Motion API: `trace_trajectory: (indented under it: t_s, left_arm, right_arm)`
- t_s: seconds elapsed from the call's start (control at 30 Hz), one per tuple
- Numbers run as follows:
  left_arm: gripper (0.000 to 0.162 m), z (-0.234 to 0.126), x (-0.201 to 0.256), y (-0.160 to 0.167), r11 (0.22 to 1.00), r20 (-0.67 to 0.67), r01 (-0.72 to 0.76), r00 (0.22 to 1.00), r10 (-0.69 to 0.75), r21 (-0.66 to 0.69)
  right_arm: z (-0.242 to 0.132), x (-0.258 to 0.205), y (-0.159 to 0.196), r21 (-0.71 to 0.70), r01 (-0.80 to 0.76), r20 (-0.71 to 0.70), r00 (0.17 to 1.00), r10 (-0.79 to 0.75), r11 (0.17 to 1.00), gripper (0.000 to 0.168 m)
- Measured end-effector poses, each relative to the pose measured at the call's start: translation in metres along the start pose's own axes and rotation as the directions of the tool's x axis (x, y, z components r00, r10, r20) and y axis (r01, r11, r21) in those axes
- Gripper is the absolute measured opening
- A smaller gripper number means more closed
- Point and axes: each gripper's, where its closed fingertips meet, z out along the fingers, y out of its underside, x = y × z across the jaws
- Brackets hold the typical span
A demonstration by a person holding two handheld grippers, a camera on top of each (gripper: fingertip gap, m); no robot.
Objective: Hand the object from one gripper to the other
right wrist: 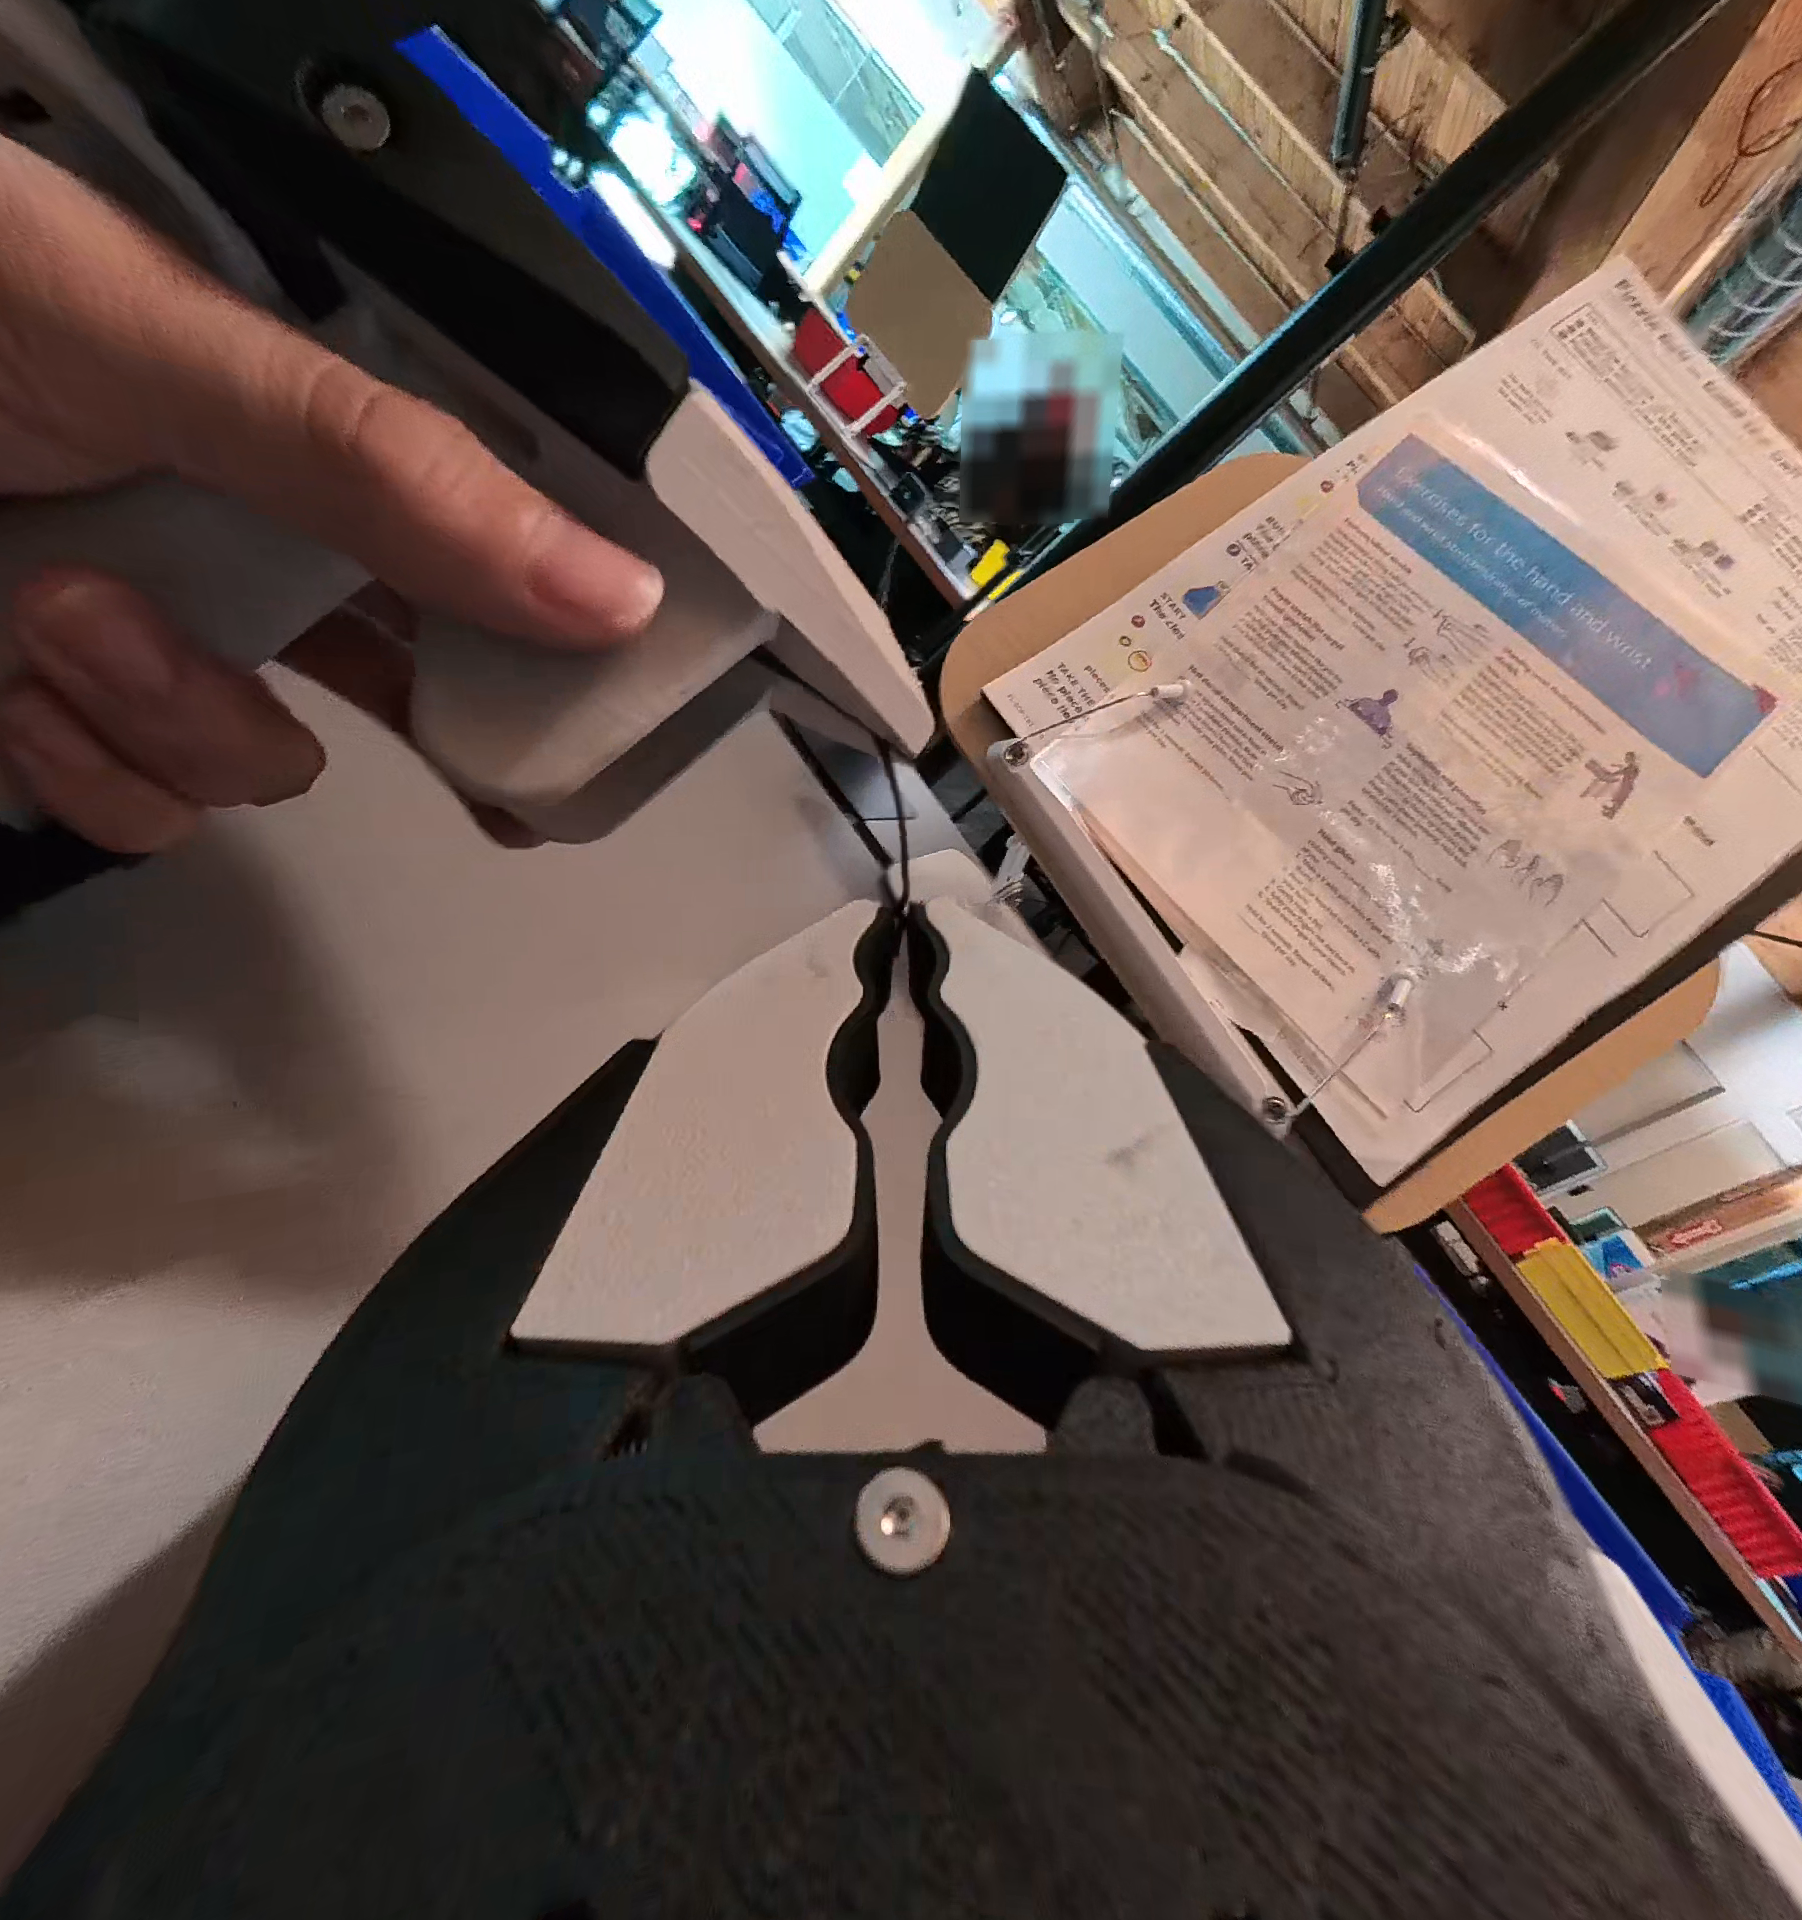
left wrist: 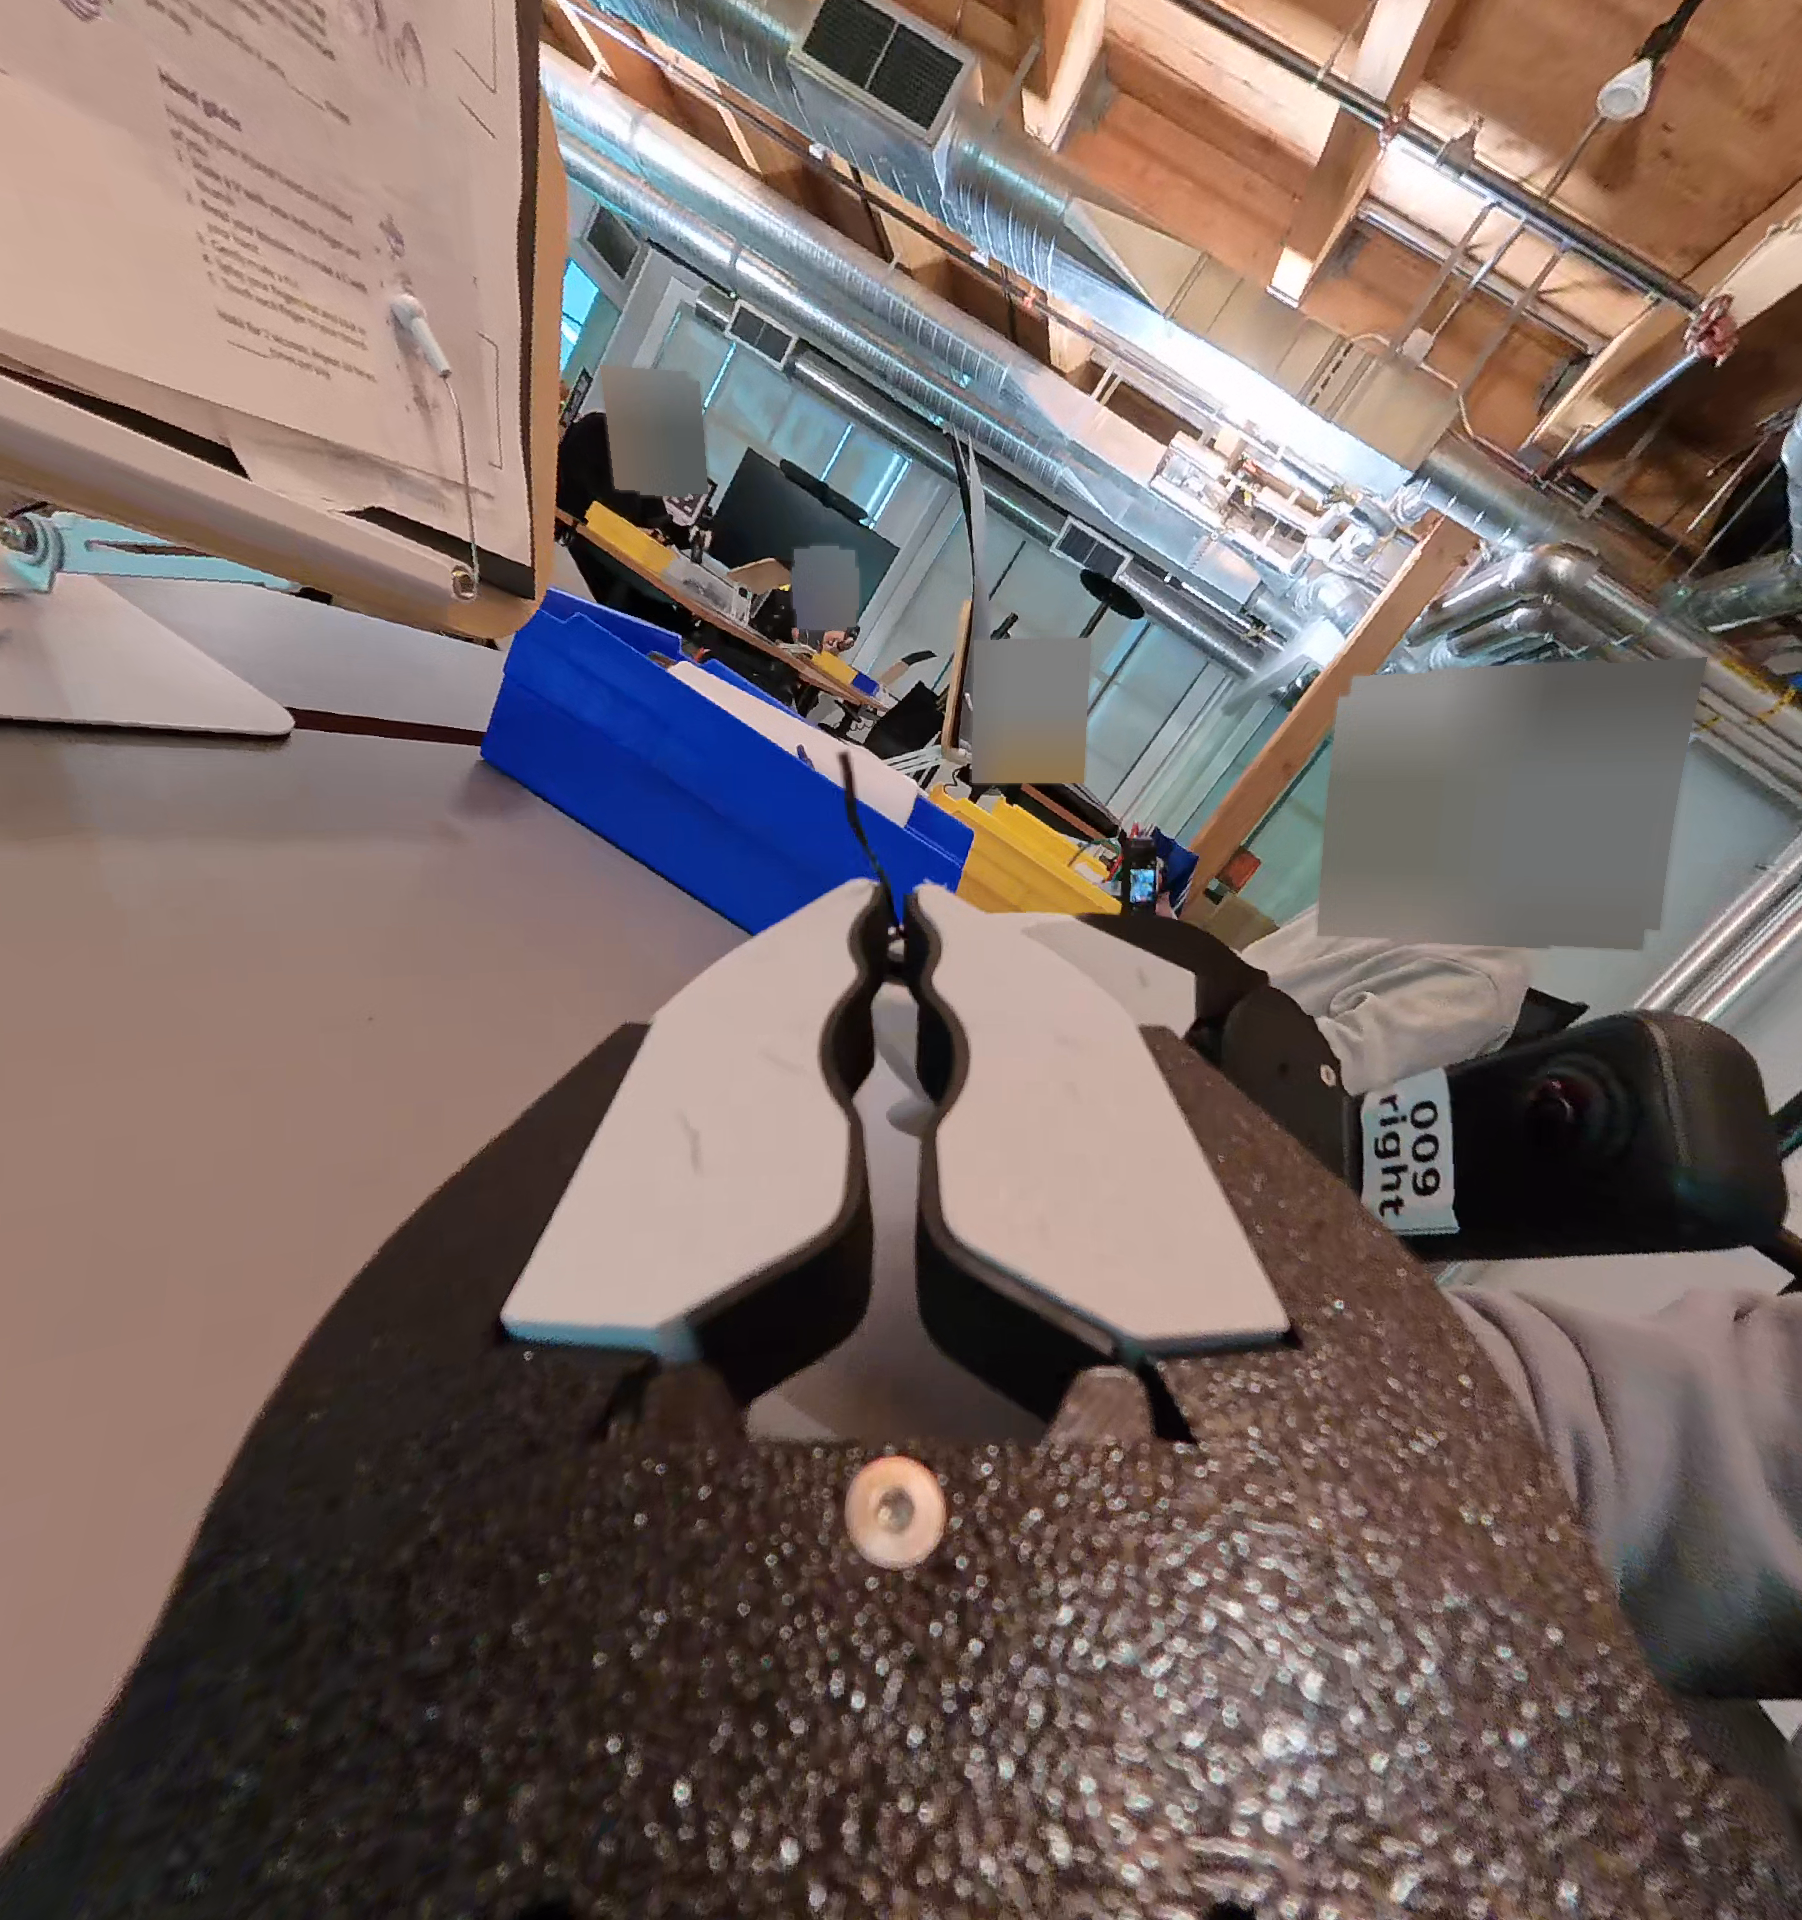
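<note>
While both pairs of tongs meet above the worktop (left wrist: 201, 987), the left tongs (left wrist: 899, 902) and the right tongs (right wrist: 905, 906) each sit clamped on one thin black cord (right wrist: 895, 821), which runs taut between their tips. A bare hand (right wrist: 253, 499) grips the left handle. Beyond, a blue bin (left wrist: 689, 769) rests on the worktop beside a stand of printed sheets (right wrist: 1448, 748).

Thin black wire (right wrist: 892, 821) pinched between right tongs (right wrist: 902, 914) and left tongs (right wrist: 902, 740).
</note>
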Motion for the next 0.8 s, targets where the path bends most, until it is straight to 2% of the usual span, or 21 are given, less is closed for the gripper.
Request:
trace_trajectory:
  t_s: [0.07, 0.13, 0.17, 0.23, 0.27, 0.33, 0.37, 0.4, 0.5, 0.57, 0.63, 0.8]
  left_arm:
    - [0.000, -0.001, -0.001, 0.003, 0.999, 0.004, -0.027, 1.000, 0.027, -0.027]
    - [0.000, -0.003, -0.004, 0.005, 0.996, 0.004, -0.064, 0.998, 0.064, -0.058]
    - [0.000, -0.005, -0.003, 0.005, 0.994, -0.012, -0.076, 0.997, 0.075, -0.073]
    - [0.000, -0.010, 0.007, 0.009, 0.988, -0.123, -0.081, 0.990, 0.065, -0.129]
    - [0.000, -0.014, 0.014, 0.013, 0.982, -0.185, -0.081, 0.981, 0.049, -0.173]
    - [0.000, -0.021, 0.029, 0.024, 0.956, -0.291, -0.116, 0.956, 0.034, -0.271]
    - [0.000, -0.024, 0.036, 0.031, 0.936, -0.333, -0.154, 0.942, 0.042, -0.317]
    - [0.000, -0.028, 0.046, 0.040, 0.910, -0.387, -0.198, 0.921, 0.045, -0.365]
    - [0.000, -0.039, 0.071, 0.066, 0.832, -0.530, -0.306, 0.848, 0.018, -0.462]
    - [0.000, -0.043, 0.083, 0.075, 0.811, -0.585, -0.322, 0.811, -0.030, -0.488]
    - [0.000, -0.045, 0.088, 0.077, 0.810, -0.606, -0.308, 0.792, -0.072, -0.498]
    - [0.000, -0.049, 0.092, 0.075, 0.822, -0.627, -0.280, 0.771, -0.116, -0.496]
  right_arm:
    - [0.002, -0.013, 0.002, 0.009, -0.036, 0.102, 0.994, 0.035, 0.999, 0.019]
    - [0.000, -0.027, -0.003, 0.044, -0.195, 0.264, 0.948, 0.177, 0.980, 0.035]
    - [-0.003, -0.033, -0.008, 0.050, -0.309, 0.358, 0.893, 0.272, 0.950, 0.043]
    - [-0.014, -0.035, -0.023, 0.045, -0.526, 0.536, 0.730, 0.424, 0.849, 0.056]
    - [-0.023, -0.034, -0.034, 0.029, -0.629, 0.630, 0.615, 0.475, 0.777, 0.055]
    - [-0.040, -0.017, -0.054, 0.006, -0.811, 0.747, 0.392, 0.536, 0.585, 0.046]
    - [-0.044, -0.007, -0.059, -0.004, -0.866, 0.769, 0.317, 0.555, 0.501, 0.036]
    - [-0.045, -0.003, -0.060, -0.030, -0.892, 0.781, 0.260, 0.567, 0.451, 0.032]
    - [-0.052, -0.013, -0.061, -0.117, -0.895, 0.831, 0.149, 0.536, 0.430, 0.031]
    - [-0.064, -0.022, -0.069, -0.163, -0.893, 0.881, 0.059, 0.469, 0.419, 0.025]
    - [-0.072, -0.026, -0.075, -0.187, -0.892, 0.907, 0.004, 0.421, 0.411, 0.025]
    - [-0.074, -0.032, -0.074, -0.177, -0.879, 0.916, 0.018, 0.401, 0.443, 0.011]
